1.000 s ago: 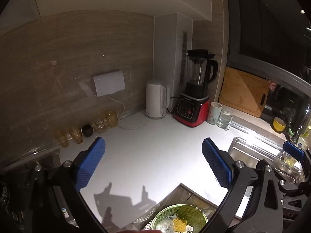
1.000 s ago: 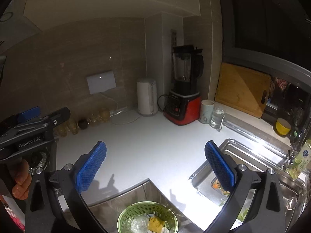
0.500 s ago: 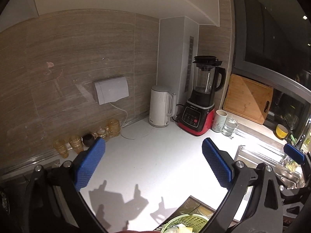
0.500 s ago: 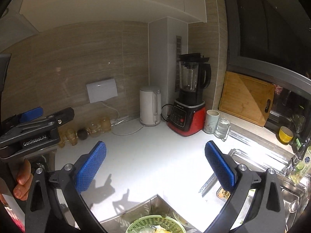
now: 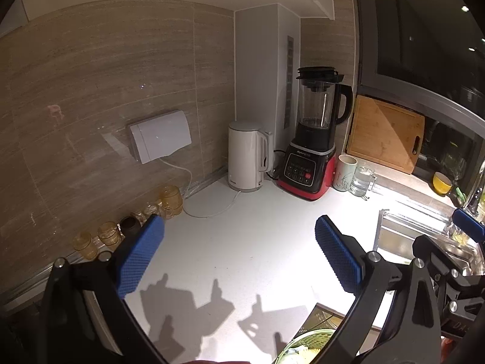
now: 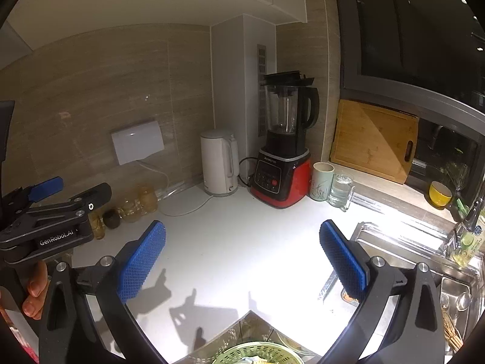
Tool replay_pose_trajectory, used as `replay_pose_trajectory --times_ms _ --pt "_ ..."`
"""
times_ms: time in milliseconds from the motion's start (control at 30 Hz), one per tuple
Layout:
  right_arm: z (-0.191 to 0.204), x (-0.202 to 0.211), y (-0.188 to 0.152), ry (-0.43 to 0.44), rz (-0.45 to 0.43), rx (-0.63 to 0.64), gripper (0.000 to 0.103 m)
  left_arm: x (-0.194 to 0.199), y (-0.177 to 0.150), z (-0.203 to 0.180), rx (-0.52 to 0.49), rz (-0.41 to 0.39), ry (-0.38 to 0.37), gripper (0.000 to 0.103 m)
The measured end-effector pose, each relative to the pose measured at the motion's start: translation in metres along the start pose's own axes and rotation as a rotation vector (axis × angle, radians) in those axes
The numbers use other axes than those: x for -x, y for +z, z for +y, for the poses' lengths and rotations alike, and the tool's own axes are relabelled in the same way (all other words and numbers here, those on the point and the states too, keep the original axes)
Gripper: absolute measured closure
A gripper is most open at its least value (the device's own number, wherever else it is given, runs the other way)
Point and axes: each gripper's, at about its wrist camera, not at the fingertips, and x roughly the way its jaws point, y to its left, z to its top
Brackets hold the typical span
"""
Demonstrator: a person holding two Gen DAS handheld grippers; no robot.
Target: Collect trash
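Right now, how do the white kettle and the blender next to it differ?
The white kettle is short, opaque and plain white; the blender is taller, with a clear jar on a red and black base. The blender has a front button panel; the kettle shows none. Both stand upright on the counter against the wall, handles on the right.

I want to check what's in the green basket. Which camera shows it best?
Right wrist: the green basket shows its woven rim at the bottom edge. In the left wrist view, the basket is half hidden behind the gripper arm.
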Motion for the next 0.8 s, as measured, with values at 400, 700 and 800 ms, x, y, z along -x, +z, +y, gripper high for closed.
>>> replay_pose_trajectory --times_ms 400,700,800 --pt "0.004 -0.011 0.004 -0.025 0.013 -0.002 0.002 -0.010 0.000 0.003 -0.006 0.012 -0.031 0.008" --pt "0.001 -0.012 0.002 -0.033 0.017 -0.008 0.002 -0.016 0.000 0.005 -0.010 0.023 -0.042 0.008" --pt "0.000 -0.013 0.002 -0.033 0.021 -0.008 0.002 -0.016 0.000 0.004 -0.014 0.025 -0.045 0.008"
